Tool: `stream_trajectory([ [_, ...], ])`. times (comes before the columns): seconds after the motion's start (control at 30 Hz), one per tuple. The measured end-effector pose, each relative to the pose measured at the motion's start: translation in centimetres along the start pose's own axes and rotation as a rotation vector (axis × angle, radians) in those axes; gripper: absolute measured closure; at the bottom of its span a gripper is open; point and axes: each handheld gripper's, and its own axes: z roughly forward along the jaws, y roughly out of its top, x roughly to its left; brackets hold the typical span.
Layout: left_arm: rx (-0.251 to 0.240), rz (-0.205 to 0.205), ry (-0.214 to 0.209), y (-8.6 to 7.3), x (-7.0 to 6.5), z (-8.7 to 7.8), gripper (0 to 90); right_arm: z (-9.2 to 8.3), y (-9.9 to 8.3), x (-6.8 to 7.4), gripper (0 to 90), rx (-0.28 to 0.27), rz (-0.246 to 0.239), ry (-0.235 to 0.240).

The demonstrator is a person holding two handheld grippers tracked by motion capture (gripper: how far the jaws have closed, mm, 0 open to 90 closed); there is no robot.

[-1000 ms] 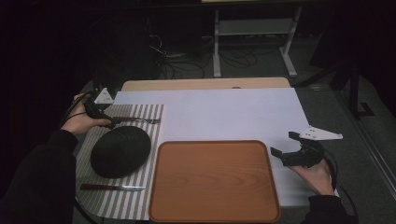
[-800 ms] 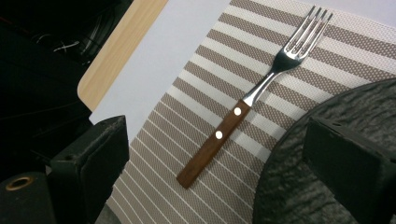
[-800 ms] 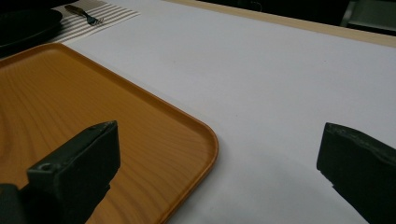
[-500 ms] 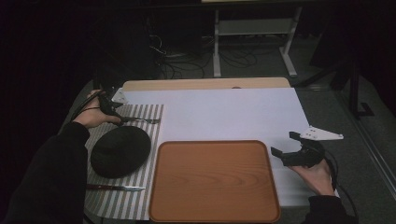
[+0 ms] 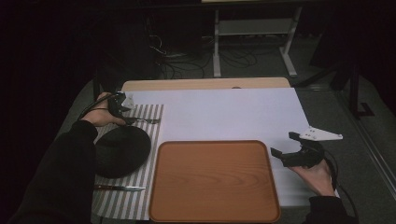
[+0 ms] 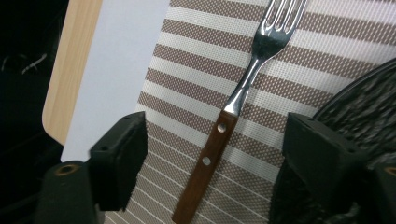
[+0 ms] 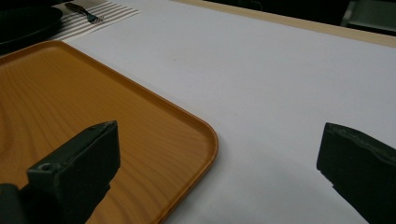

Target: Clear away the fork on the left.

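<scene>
Left claw (image 5: 122, 103) first: I have it at the far left of the table, over the far end of the brown-and-cream striped woven placemat (image 5: 150, 135), with its jaws spread wide and nothing between them gripped. From the left gripper view, that claw (image 6: 212, 154) straddles the wooden-handled steel fork (image 6: 236, 105): the riveted brown handle runs up between the two black jaws, nearer the middle of the gap than either jaw, and I see clear mat on both sides of it, so neither jaw touches it. The fork's tines point away from me along the stripes. Just beside the jaw on that view's right is the rim of the round black textured plate (image 6: 362, 105), which also lies on the mat. In the high view the fork (image 5: 142, 121) lies just beyond the plate (image 5: 122, 150), and a wooden-handled table knife (image 5: 120, 188) lies on the mat's near end, on the plate's other side.

My right claw (image 5: 287, 145) hangs at the right edge of the table, well apart from the fork, jaws also wide open and holding nothing. In its own view this claw (image 7: 215, 163) looks across the near right corner of the rectangular orange wood-grain tray (image 7: 93, 107) and the white sheet (image 7: 280, 84) covering the pale wooden table (image 5: 205, 84). The tray is bare, and sits on the sheet just beside the placemat.
</scene>
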Motion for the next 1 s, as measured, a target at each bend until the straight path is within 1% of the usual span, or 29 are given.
stream_trajectory([
  [0.1,-0.011,0.023,-0.006,0.0,0.1,0.4,29.2,0.0,-0.1,0.0,0.0,0.001,0.001,0.001],
  [0.2,0.007,0.034,-0.01,-0.2,0.2,0.9,31.4,0.0,-0.1,-0.1,0.0,0.003,0.002,0.0],
  [0.27,0.028,0.052,-0.006,-0.4,0.2,1.2,31.9,0.0,-0.1,-0.1,0.0,0.003,0.001,0.0],
  [0.3,0.028,0.06,-0.01,-0.5,0.3,1.4,33.0,0.0,-0.1,-0.1,0.0,0.004,0.002,0.0],
  [0.37,0.017,0.065,-0.023,-0.9,0.4,1.7,37.6,0.0,-0.1,-0.1,0.0,0.004,0.001,-0.001],
  [0.43,0.02,0.074,-0.022,-1.1,0.6,1.8,38.9,0.0,-0.2,-0.1,0.0,0.004,0.001,-0.001],
  [0.5,0.017,0.087,-0.032,-1.3,0.6,2.1,42.4,0.0,-0.2,-0.1,0.0,0.005,0.001,-0.002],
  [0.53,0.021,0.104,-0.034,-1.3,0.6,2.2,42.6,0.0,-0.2,-0.1,0.0,0.005,0.001,-0.002],
  [0.63,0.012,0.121,-0.046,-1.3,0.7,2.6,44.4,0.0,-0.2,-0.2,0.0,0.009,0.003,-0.003],
  [0.77,0.029,0.144,-0.081,-1.2,0.7,3.1,44.4,0.0,-0.2,-0.2,0.0,0.01,0.002,-0.004],
  [0.9,0.042,0.159,-0.089,-1.0,0.8,3.3,45.0,0.0,-0.2,-0.2,0.0,0.008,0.003,-0.006],
  [1.0,0.065,0.181,-0.088,-0.8,1.0,3.3,49.5,-0.1,-0.2,-0.3,0.0,0.007,0.004,-0.007],
])
